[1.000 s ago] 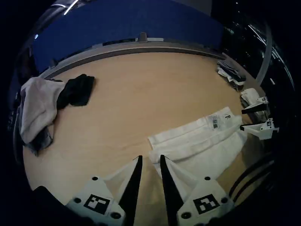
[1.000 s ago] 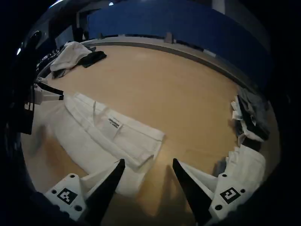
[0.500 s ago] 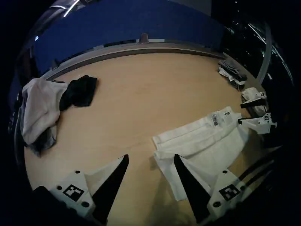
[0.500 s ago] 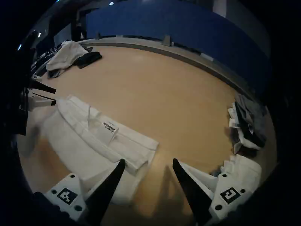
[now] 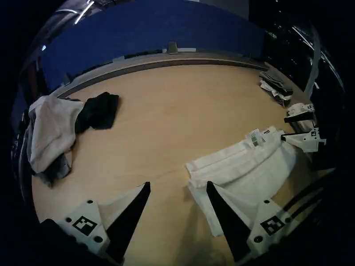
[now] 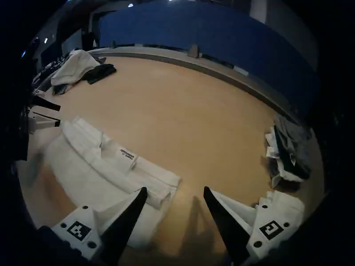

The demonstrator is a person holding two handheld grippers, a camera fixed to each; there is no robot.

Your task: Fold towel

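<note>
Towel point(image 5: 239, 168): white, lying partly folded in layered bands on the wooden worktop point(image 5: 177, 102), label facing up.

Left hand-held gripper point(image 5: 177, 184): fingers spread wide, gripping nothing, hovering at the towel's near corner.

Right hand-held gripper point(image 6: 175, 189): likewise spread and empty, hovering at the opposite end.

Further out: pale cloth heap point(image 5: 51, 128) and black cloth point(image 5: 100, 111), lying well apart from the towel.

Step, as judged: pausing between folds. The next move is calling for both grippers to pinch matching corners and carry them across evenly.

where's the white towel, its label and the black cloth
white towel point(image 5: 248, 170), left gripper view, its folded middle
label point(image 6: 127, 156), right gripper view, middle of the tag
black cloth point(image 5: 98, 111), left gripper view, centre of the heap
</note>
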